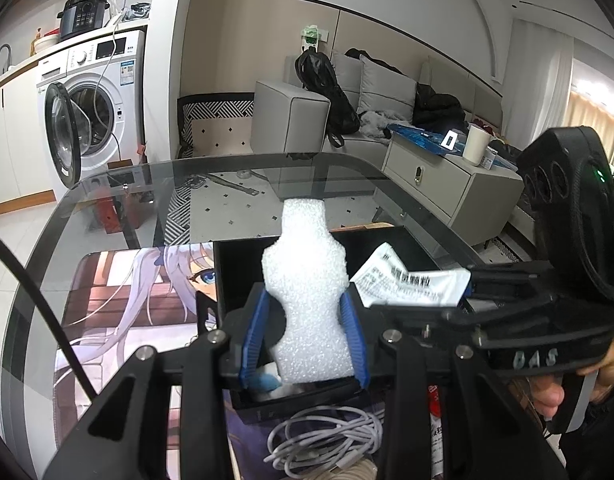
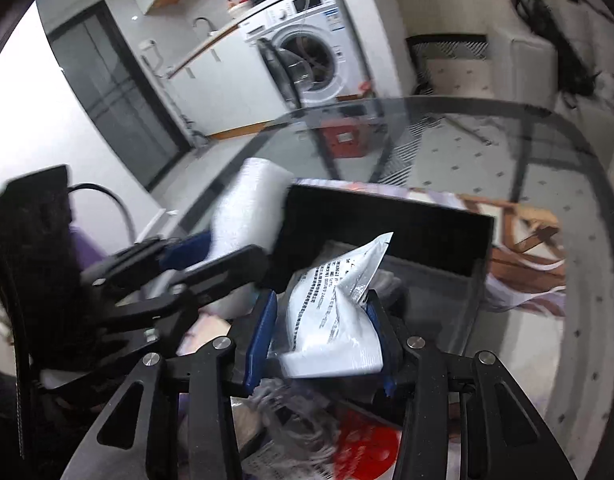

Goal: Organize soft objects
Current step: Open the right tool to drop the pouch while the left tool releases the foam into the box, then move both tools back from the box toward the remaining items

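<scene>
Landmark: the black box [image 1: 243,264] on the glass table [image 1: 155,184]; every place below is given against it
Left gripper [image 1: 303,332]: narrow, its blue pads clamped on the waist of the white foam piece [image 1: 303,280], which stands upright over the box's near edge
Right gripper [image 2: 323,324]: jaws around the white printed sachet [image 2: 331,312], which hangs over the box's open mouth; the view is blurred, so I cannot tell whether the pads press on it
Step in hand: by my reading, both soft things are being put into the box
Doing it well: lower the sachet well inside the box walls before letting go, since a crumpled packet released high may catch the rim and slide out; hold the foam back until the right gripper is clear, as the two tools stand close together over the box; squeeze the foam only lightly, it probably dents
Left to do: a coil of grey cable [image 1: 327,440] lies just in front of the box, outside it
Surface: tinted glass top, see-through to the floor; a printed illustrated mat [image 1: 119,312] lies under and left of the box
Room: a washing machine [image 1: 95,100] with its door open stands far beyond the box to the left; a grey sofa [image 1: 371,84] and a low cabinet [image 1: 447,184] stand beyond it to the right
</scene>
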`<state>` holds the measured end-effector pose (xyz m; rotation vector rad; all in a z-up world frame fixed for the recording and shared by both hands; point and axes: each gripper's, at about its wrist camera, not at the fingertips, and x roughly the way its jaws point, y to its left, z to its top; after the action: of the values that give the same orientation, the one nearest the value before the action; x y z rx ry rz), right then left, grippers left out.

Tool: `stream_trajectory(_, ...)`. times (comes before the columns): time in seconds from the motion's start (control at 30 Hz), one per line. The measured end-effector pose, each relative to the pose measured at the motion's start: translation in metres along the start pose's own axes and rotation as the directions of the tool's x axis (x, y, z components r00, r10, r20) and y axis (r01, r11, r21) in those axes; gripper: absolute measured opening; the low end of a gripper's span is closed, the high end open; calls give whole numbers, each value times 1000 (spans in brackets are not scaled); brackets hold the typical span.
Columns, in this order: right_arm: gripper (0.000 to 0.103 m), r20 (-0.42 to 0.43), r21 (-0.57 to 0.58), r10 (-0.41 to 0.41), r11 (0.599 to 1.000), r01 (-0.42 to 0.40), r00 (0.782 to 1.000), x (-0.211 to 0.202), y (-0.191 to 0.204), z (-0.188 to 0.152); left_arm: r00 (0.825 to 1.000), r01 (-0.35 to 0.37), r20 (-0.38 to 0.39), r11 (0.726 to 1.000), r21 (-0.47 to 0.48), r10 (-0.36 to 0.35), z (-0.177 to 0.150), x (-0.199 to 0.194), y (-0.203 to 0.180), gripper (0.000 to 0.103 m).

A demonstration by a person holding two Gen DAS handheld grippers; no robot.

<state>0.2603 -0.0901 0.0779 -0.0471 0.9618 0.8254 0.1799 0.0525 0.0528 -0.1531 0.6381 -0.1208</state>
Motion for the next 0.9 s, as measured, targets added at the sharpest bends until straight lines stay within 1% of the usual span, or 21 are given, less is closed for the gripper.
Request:
stream_trajectory(0.07,50,15,27,-15,1000,15,1000,-3,-7,1,1000,0,-5,1000,5,0,-1,-1,0,36)
stream_trajectory(0.13,55,36,28,-42,999,41,998,-9,-10,2,1000,-1,-6,1000,9,1,-1,0,-1,36)
stream_trajectory(0.23,64,75,19,-66,998,65,995,-18,-11,2,1000,-1,-16,1000,13,1,-1,1,-1,36)
stream_trajectory(0.3,74,114,0,-75,997,76,991,-28,-8,0,1000,-8,-30,1000,25,8,-2,2,-2,38)
stream_trajectory(0.33,78,128,-10,-76,997,78,989,-32,-8,-1,999,-11,-33,1000,29,12,-2,3,-2,46)
stream_trajectory(0.37,85,143,-18,-88,996,92,986,-36,-6,-1,999,-17,-38,999,35,19,-3,3,-3,59)
stream_trajectory(0.4,89,158,-26,-108,993,113,981,-40,-5,-3,999,-16,-40,999,40,17,-4,2,-4,61)
stream_trajectory(0.43,89,178,-34,-126,990,134,976,-46,-4,-6,999,-12,-43,999,46,14,-4,1,-5,62)
stream_trajectory(0.5,91,188,-33,-128,990,136,974,-52,-4,-8,999,-13,-46,998,59,16,-4,-1,-7,67)
stream_trajectory(0.53,91,193,-25,-135,989,143,972,-56,-5,-9,999,0,-42,998,61,2,-5,-4,-8,78)
stream_trajectory(0.57,93,199,-17,-144,988,150,969,-59,-7,-11,999,4,-39,998,56,-2,-5,-7,-8,92)
stream_trajectory(0.6,94,203,-9,-148,988,153,968,-63,-8,-14,1000,0,-29,999,47,2,-5,-11,-7,98)
stream_trajectory(0.63,94,205,-5,-149,988,153,967,-64,-10,-16,1000,-3,-10,999,34,3,-6,-16,-6,101)
stream_trajectory(0.67,96,205,0,-150,988,153,967,-64,-12,-17,1000,-1,1,1000,26,1,-6,-20,-4,102)
stream_trajectory(0.7,100,205,6,-152,988,154,967,-65,-13,-20,1000,-7,7,1000,17,6,-6,-23,-2,103)
stream_trajectory(0.73,102,207,14,-155,988,155,966,-68,-14,-23,1000,-18,13,1000,4,18,-6,-26,1,103)
stream_trajectory(0.77,103,210,21,-158,987,157,965,-69,-14,-26,999,-37,20,999,-14,38,-6,-28,3,103)
stream_trajectory(0.83,103,206,37,-166,986,162,964,-71,-16,-32,998,-55,20,997,-45,56,-7,-33,10,103)
stream_trajectory(0.9,103,206,49,-176,984,170,963,-73,-17,-39,996,-87,20,994,-62,88,-10,-37,14,103)
